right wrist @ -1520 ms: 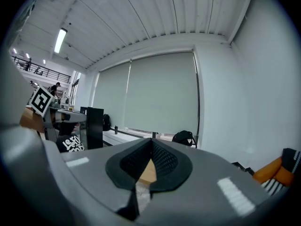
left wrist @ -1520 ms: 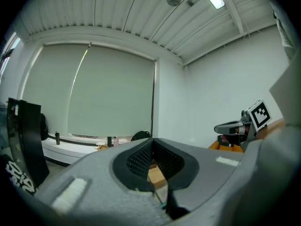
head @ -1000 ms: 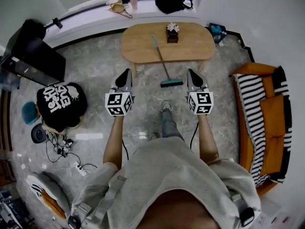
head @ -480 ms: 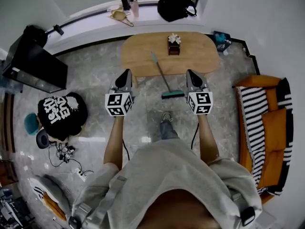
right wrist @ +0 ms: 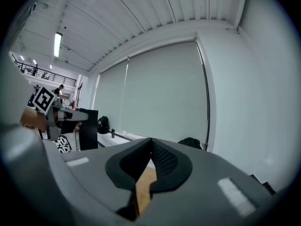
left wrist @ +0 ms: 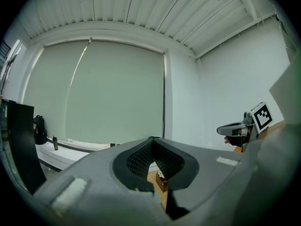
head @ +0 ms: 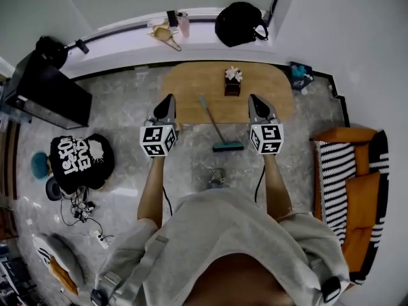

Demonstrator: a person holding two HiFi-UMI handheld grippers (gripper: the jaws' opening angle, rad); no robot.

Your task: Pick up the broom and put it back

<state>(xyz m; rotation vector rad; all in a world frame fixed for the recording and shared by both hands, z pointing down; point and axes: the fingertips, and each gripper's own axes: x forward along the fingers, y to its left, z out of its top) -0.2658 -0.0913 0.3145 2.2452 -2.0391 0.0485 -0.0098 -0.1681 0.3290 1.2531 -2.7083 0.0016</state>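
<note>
Since the earlier frames the table point(head: 188, 85) and the broom point(head: 227, 147) have drawn nearer in the head view. The broom's teal head now rests on the floor, seen between the two grippers, and its handle leans against the table edge. Left gripper point(head: 168, 99) and right gripper point(head: 254, 99) are held side by side, well apart, neither touching the broom. Left gripper view: jaws pressed together at the tips with nothing pinched, and a small box point(left wrist: 161, 181) on the table shows through the gap behind them. Right gripper view: jaws likewise pressed together on nothing, with the tabletop beyond.
</note>
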